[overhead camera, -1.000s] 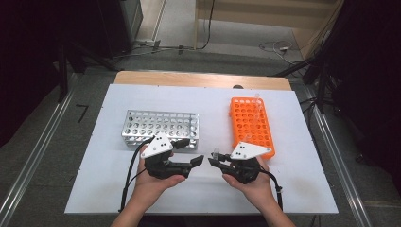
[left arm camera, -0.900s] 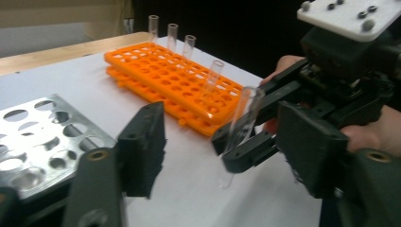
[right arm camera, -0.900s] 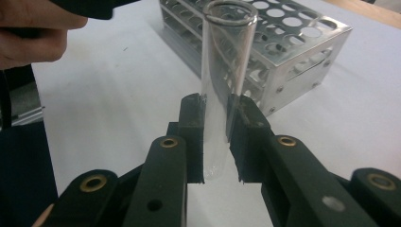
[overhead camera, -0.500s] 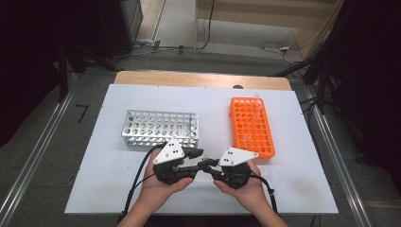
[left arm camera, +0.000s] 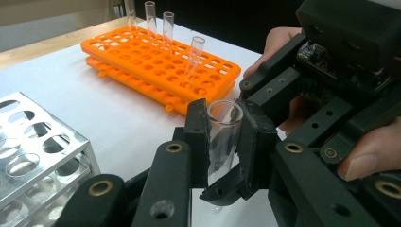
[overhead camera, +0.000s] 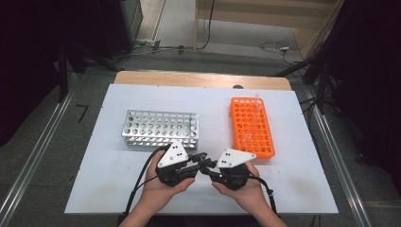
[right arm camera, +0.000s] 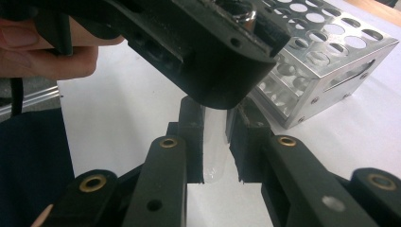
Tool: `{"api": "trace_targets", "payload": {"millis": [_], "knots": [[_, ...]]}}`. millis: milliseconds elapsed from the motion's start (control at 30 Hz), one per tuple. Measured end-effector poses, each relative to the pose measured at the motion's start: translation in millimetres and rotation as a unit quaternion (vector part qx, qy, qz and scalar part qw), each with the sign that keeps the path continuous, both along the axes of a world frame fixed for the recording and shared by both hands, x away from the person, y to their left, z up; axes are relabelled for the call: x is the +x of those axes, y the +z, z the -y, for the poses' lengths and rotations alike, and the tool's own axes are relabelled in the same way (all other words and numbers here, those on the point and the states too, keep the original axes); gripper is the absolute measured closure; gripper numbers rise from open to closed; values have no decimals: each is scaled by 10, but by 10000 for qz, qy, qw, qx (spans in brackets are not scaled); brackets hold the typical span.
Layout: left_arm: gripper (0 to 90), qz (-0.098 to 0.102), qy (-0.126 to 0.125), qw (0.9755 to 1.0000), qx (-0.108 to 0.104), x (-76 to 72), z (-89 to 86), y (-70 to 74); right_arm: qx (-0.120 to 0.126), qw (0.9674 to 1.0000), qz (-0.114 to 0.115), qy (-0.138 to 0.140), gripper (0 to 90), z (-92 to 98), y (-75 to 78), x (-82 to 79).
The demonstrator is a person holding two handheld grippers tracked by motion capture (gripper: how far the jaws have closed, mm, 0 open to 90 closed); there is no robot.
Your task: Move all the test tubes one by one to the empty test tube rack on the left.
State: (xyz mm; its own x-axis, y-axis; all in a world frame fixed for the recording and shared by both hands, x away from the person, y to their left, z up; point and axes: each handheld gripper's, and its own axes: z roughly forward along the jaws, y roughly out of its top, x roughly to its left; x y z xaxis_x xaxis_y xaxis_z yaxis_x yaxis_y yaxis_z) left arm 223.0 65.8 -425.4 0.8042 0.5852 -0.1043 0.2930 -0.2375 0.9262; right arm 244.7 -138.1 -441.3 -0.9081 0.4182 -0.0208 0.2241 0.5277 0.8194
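Observation:
A clear glass test tube (left arm camera: pixel 223 132) stands upright between the two grippers at the table's front middle. My left gripper (overhead camera: pixel 200 159) is shut on its upper part near the open mouth; its jaws have just been closing with the tube between them. My right gripper (overhead camera: pixel 208 166) is shut on the tube's rounded lower end (right arm camera: pixel 215 151), just under the left gripper. The two grippers meet tip to tip. An orange rack (overhead camera: pixel 251 126) at the right holds several tubes (left arm camera: pixel 195 52). A metal rack (overhead camera: pixel 161 127) stands at the left.
The white table top (overhead camera: pixel 113 189) has bare room in front and to both sides of the hands. The metal rack (right arm camera: pixel 321 52) lies just beyond the grippers. A wooden strip (overhead camera: pixel 198 79) runs along the far edge, with dark floor and cables beyond.
The two hands have drawn together at the front middle until the grippers meet. The left gripper's jaws, open a second ago, have shut on the tube that the right gripper holds.

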Motion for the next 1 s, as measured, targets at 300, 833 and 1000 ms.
{"api": "trace_targets", "payload": {"millis": [300,833,1000], "knots": [[759,-10,153,9998,-93,55,-71,19,294,9995,-60,38,328,143,20,35],[759,23,405,9991,-107,294,-232,182,839,9930,58,-825,0,1165,49,110],[760,38,469,9988,-137,398,-293,218,854,9908,109,-1043,0,1411,55,61]]}}
